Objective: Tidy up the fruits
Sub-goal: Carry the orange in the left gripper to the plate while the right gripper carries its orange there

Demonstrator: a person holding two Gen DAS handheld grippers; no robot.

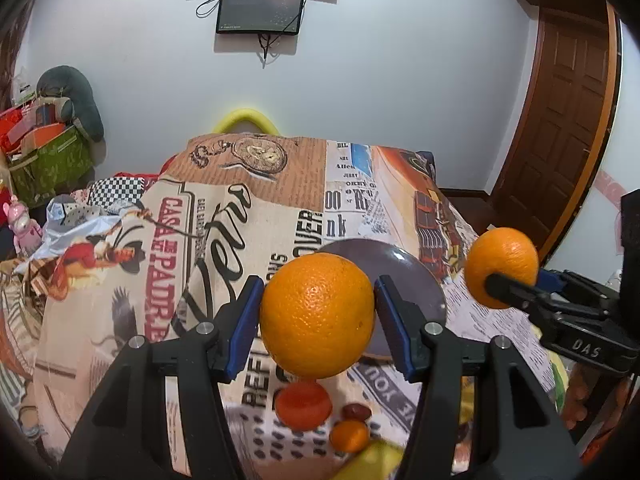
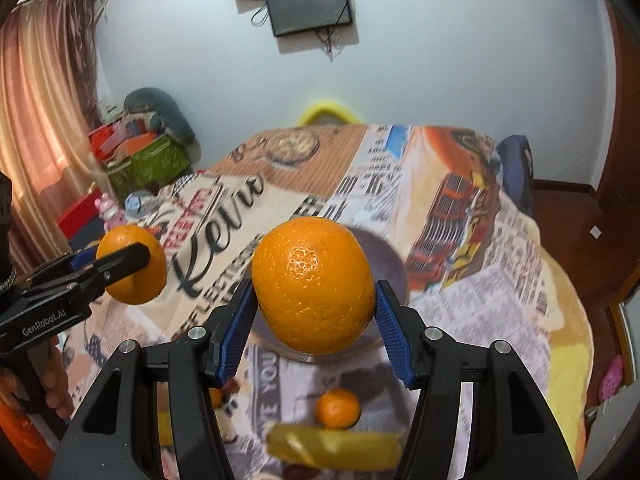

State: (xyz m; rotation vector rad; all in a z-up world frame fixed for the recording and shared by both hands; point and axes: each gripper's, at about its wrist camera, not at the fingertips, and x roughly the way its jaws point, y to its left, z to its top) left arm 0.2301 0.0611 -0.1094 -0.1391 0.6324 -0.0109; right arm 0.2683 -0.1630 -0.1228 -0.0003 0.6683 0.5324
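White-walled room; bench [image 1: 248,248] draped in a newspaper-print cloth. Left hand-held gripper [image 1: 318,312] clamps an orange [image 1: 318,314] between its blue pads, clear of the cloth. Right hand-held gripper [image 2: 316,304] grips a second orange [image 2: 314,284] likewise. Dark plate [image 1: 416,280] sits at twelve o'clock behind both, judged the destination. Small mandarin [image 2: 338,408] and banana [image 2: 332,446] remain at six o'clock, unsorted.

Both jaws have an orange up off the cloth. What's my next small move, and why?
Probably carry the left gripper forward and lower its orange onto the dark plate. The plate looks empty and lies just beyond that orange, while the right gripper also clamps an orange, so going one at a time avoids a bump.
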